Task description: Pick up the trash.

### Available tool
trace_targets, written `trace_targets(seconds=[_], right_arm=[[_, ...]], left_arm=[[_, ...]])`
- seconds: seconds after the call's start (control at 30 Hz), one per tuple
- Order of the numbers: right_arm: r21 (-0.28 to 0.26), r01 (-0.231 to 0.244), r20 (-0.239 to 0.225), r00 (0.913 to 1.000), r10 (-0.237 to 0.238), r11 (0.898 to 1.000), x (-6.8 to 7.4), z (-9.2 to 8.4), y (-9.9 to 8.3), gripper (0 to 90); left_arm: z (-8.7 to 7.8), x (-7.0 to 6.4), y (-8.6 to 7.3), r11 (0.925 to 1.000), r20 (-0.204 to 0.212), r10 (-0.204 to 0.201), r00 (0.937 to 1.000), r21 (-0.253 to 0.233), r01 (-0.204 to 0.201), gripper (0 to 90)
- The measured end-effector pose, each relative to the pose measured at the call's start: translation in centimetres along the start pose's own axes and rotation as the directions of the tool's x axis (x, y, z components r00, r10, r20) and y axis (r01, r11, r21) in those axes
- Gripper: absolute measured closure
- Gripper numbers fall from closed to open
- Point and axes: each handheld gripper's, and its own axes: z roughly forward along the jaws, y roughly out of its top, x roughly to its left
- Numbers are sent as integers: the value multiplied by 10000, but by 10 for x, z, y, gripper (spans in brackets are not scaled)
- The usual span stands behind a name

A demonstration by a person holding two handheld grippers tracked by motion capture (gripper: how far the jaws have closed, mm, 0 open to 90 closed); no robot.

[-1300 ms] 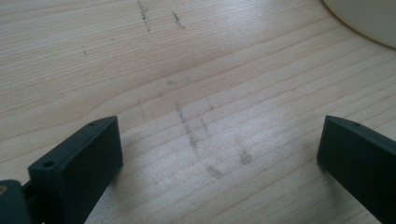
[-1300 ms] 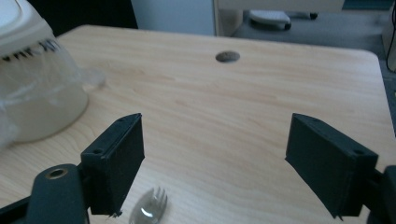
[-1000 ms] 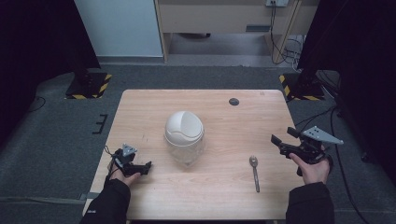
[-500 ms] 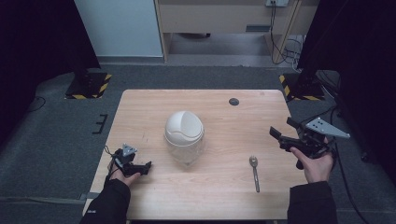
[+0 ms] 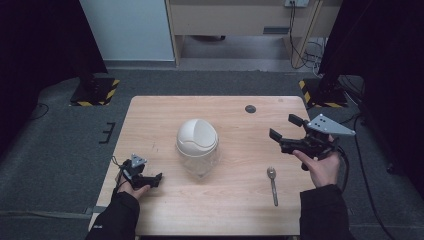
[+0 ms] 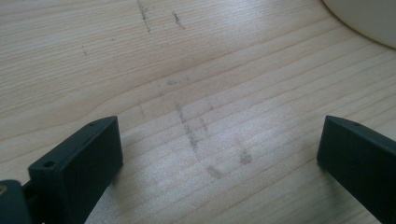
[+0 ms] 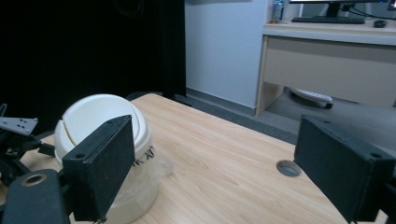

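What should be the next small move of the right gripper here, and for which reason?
Probably lower the right gripper toward the spoon. Its jaws stand open and empty, raised over the table; the spoon lies loose just nearer the person. The left gripper sits low, also open, beside the domed container.

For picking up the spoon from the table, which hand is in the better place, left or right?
Right, probably. The spoon lies just beside the right tongs, which are open above the table. The left tongs sit across the white-lidded container.
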Motion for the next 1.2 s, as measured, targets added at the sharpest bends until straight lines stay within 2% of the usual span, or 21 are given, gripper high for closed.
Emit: trace_targets(seconds=[0.27,0.63,0.87,1.2], right_arm=[[10,163,-385,9991,-162,9999,15,23,18,123],[159,450,-1069,9933,-431,9989,40,53,38,124],[186,498,-1497,9876,-465,9986,56,75,42,131],[800,1002,-1998,9764,-825,9917,84,110,37,144]], left_arm=[[0,0,0,10000,2,8,10000,7,-8,0],[0,0,0,10000,1,4,10000,4,-4,0],[0,0,0,10000,0,4,10000,3,-4,0],[0,0,0,10000,4,5,10000,7,-5,0]])
